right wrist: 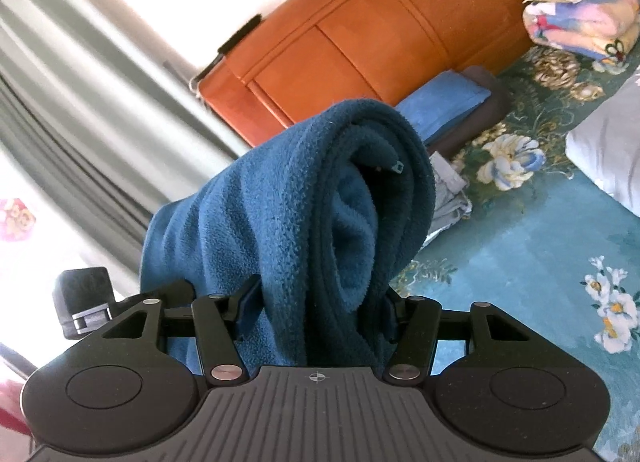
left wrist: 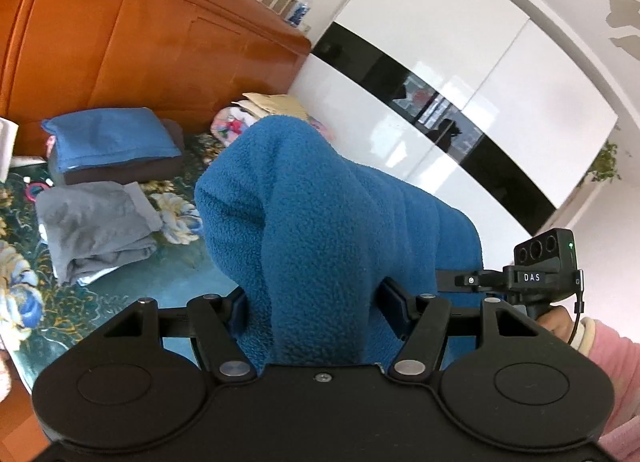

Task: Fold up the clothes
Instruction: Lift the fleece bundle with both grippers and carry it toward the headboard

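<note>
Fingers of the left gripper [left wrist: 316,306] pinch a thick bunch of the deep-blue fleece garment [left wrist: 320,213]; the right gripper [right wrist: 316,310] is likewise clamped on it, zip pull showing; held aloft between both, probably to clear the floral green bedspread [left wrist: 180,286] before laying it flat; folded grey cloth [left wrist: 96,221] lies beyond.

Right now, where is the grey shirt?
The grey shirt lies crumpled on the flowery bedspread, left in the left wrist view, just below the folded blue cloth.
</note>
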The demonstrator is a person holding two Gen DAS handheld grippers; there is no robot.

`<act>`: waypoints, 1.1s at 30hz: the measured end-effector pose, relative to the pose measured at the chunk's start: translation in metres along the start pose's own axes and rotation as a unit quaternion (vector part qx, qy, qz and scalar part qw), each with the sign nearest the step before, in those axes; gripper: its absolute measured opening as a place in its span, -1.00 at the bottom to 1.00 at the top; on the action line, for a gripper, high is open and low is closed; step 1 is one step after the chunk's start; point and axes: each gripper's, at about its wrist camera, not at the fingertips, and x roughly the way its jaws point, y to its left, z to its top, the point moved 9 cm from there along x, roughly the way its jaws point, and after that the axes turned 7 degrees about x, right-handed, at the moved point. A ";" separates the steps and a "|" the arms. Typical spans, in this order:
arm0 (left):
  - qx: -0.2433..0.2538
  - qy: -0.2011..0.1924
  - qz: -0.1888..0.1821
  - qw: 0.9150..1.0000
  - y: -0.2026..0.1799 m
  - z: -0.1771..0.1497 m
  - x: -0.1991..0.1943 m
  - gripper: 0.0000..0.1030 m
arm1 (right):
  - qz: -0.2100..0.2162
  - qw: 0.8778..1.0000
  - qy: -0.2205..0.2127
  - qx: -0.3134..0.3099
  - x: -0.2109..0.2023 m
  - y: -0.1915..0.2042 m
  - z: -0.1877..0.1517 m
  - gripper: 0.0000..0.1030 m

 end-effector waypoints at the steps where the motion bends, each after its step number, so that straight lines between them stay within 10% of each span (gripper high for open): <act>1: -0.002 -0.001 0.005 1.000 0.003 0.002 0.001 0.20 | 0.002 1.000 0.003 0.000 0.005 -0.001 0.004 0.06; 33: -0.141 0.018 0.031 0.989 0.335 0.072 0.161 0.17 | -0.021 0.989 0.148 -0.006 0.333 -0.093 0.196 0.06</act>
